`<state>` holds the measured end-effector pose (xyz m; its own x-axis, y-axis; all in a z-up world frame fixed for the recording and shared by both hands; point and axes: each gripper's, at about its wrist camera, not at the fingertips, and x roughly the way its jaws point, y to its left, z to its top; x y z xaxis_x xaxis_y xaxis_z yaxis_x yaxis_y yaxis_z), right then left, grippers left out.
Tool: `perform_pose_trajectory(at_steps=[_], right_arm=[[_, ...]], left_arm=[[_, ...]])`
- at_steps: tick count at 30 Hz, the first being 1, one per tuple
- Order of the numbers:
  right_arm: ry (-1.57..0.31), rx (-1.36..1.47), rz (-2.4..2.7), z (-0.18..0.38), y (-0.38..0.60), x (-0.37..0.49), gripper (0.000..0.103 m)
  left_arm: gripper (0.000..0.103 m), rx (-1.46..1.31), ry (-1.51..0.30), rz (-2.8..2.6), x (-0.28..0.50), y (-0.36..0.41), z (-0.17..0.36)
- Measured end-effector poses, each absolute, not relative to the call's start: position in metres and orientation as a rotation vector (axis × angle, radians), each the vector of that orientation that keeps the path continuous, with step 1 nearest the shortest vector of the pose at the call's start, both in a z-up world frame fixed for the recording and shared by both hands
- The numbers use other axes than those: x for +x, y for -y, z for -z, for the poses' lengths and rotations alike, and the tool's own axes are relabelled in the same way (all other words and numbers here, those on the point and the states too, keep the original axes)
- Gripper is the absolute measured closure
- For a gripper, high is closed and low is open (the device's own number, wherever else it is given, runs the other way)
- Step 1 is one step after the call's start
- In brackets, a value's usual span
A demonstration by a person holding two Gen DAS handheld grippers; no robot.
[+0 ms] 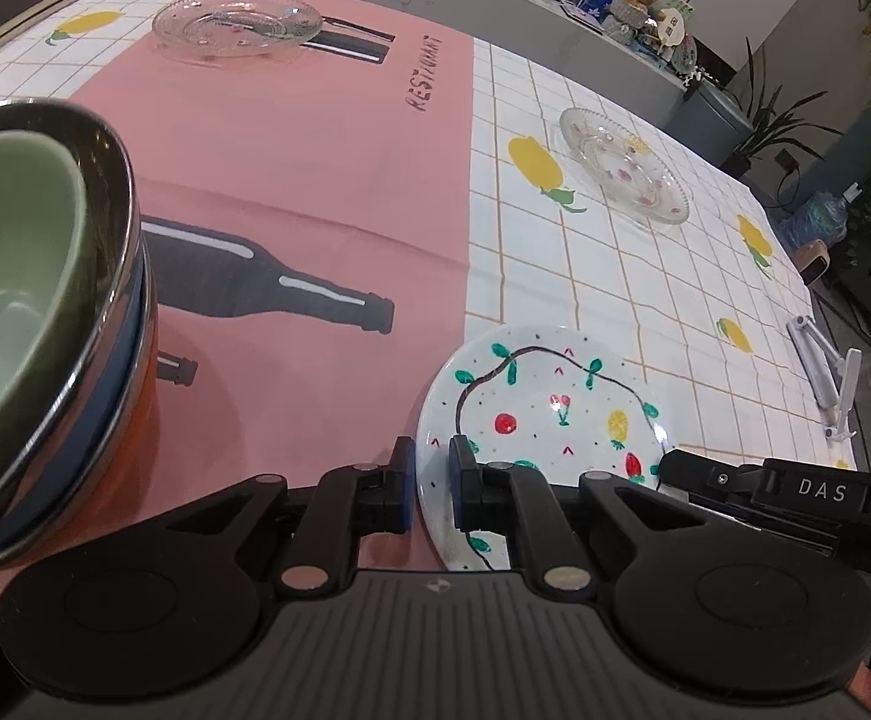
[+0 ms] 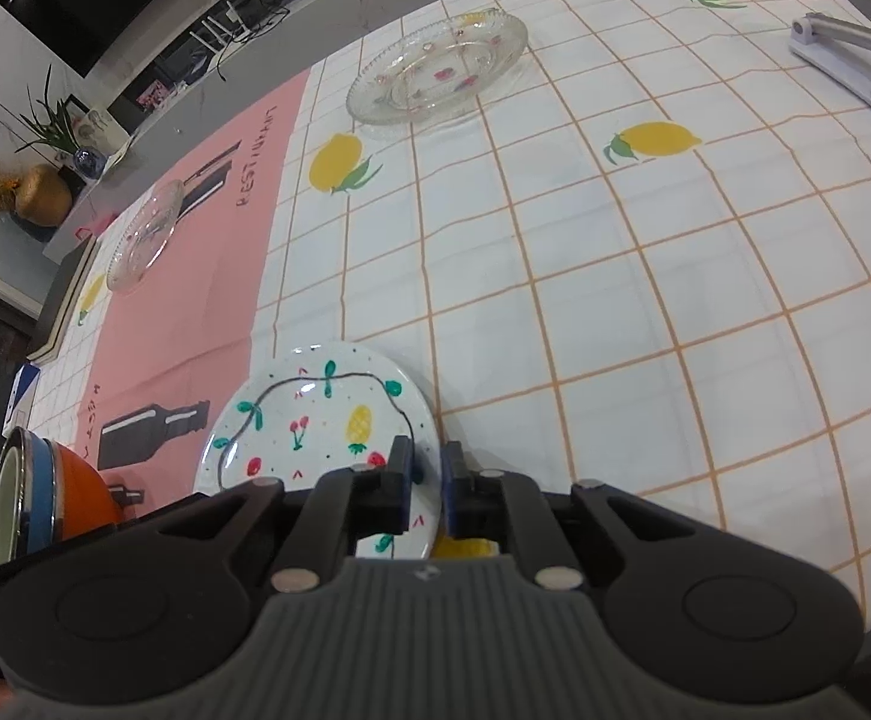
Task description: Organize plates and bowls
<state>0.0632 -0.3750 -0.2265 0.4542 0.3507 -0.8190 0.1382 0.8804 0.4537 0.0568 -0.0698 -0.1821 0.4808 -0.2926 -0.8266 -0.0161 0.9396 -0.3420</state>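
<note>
Both tongs clamped on painted plate.

"RESTAURANT" in dark hand-drawn capitals on the pink panel of the printed tablecloth, beside the black bottle graphics; same word in the right wrist view, too blurred there to read fully. "DAS" in white letters on the black right gripper body. Nothing else legible.

The desk wears a white checked cloth with lemons and a pink panel. On it: 2 glass plates, a painted plate, stacked bowls near left, a white stand far right.
</note>
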Motion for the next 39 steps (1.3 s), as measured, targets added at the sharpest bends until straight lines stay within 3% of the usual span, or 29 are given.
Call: perform_pose_trajectory(at_steps=[13,16,21,28,30,31,33,39], right_arm=[[-1.079,0.466,-0.138,0.222,0.370,0.060,0.090],[-1.056,0.471,-0.128,0.219,0.372,0.058,0.080],[-1.023,0.441,-0.066,0.214,0.372,0.055,0.075],[-0.818,0.363,0.007,0.198,0.374,0.049,0.074],[-0.769,0.370,-0.005,0.195,0.378,0.053,0.067],[-0.768,0.373,-0.009,0.194,0.380,0.058,0.061],[-0.771,0.388,-0.010,0.191,0.385,0.072,0.061],[-0.805,0.507,0.002,0.190,0.405,0.119,0.062]], left_arm=[[0.090,-0.326,-1.024,0.167,0.055,0.068,0.180],[0.086,-0.282,-0.965,0.144,0.051,0.072,0.175],[0.082,-0.263,-0.852,0.135,0.048,0.075,0.158],[0.082,-0.242,-0.802,0.195,0.064,0.094,0.135],[0.082,-0.254,-0.809,0.204,0.074,0.097,0.130],[0.080,-0.268,-0.818,0.205,0.080,0.099,0.128],[0.068,-0.309,-0.839,0.215,0.093,0.102,0.126],[0.067,-0.353,-0.859,0.221,0.131,0.121,0.120]])
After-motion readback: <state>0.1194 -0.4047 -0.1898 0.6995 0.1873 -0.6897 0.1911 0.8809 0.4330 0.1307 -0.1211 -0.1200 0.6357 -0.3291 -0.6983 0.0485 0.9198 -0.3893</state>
